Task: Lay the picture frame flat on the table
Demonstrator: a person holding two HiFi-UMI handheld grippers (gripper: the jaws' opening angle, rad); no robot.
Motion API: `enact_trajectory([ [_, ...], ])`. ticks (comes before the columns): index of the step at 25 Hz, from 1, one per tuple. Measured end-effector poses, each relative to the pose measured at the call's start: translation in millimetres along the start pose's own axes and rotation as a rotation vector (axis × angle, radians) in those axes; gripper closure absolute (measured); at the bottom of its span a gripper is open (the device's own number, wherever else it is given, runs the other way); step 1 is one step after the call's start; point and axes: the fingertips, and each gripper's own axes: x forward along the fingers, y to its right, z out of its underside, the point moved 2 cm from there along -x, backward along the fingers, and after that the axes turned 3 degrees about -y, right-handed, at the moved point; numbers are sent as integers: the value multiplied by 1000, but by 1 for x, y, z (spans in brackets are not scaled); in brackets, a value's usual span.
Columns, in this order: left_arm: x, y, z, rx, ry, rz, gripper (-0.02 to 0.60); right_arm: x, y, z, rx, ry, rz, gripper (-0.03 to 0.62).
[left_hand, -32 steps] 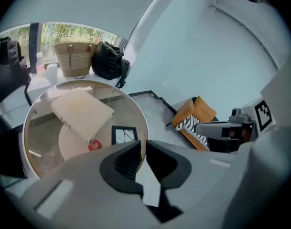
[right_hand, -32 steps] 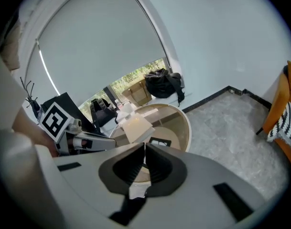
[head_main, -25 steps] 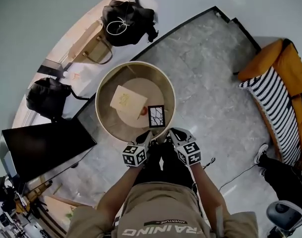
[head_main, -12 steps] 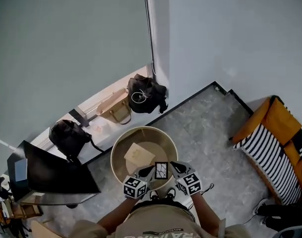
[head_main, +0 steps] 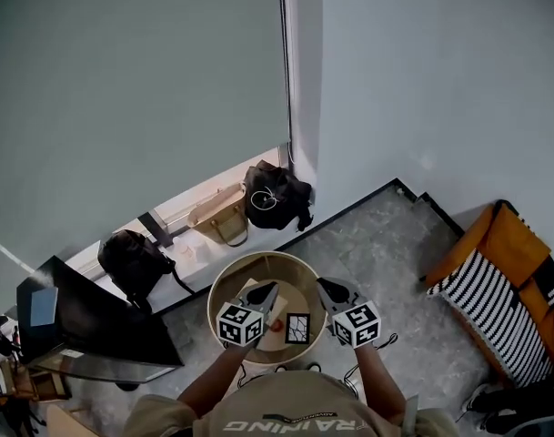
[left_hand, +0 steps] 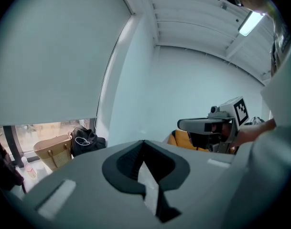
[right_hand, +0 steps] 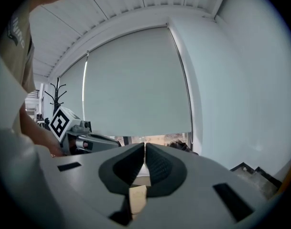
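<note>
The picture frame point(head_main: 297, 328), small and black with a white cracked-pattern picture, sits at the near edge of the round wooden table point(head_main: 224, 291). From here I cannot tell whether it lies flat or leans. My left gripper point(head_main: 266, 290) hovers over the table left of the frame, its jaws shut and empty point(left_hand: 144, 142). My right gripper point(head_main: 327, 286) hangs to the frame's right, also shut on nothing point(right_hand: 145, 144). Both grippers point up and away toward the walls. Each gripper view shows the other gripper: the right one point(left_hand: 217, 124), the left one point(right_hand: 78, 138).
A beige card point(head_main: 255, 292) and a small red thing point(head_main: 275, 326) lie on the table. By the window stand a tan handbag point(head_main: 221, 218) and two black bags point(head_main: 275, 196) point(head_main: 133, 259). A dark screen point(head_main: 85, 321) is at left, an orange sofa with a striped cushion point(head_main: 495, 285) at right.
The head view has tipped upward, so the table now looks small and low in the picture. Both grippers rose and spread apart; the frame stays on the table between them.
</note>
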Motion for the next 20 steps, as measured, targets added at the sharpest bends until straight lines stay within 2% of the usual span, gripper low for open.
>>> enact_trajectory([
  [4, -2, -7, -15, -4, 29, 3, 575, 2, 1, -18, 7, 45, -12, 583],
  [9, 1, -3, -30, 5, 63, 12, 574, -5, 5, -30, 4, 85, 14, 586],
  [20, -15, -1, -10, -8, 41, 7, 574, -7, -15, -4, 8, 34, 7, 586],
])
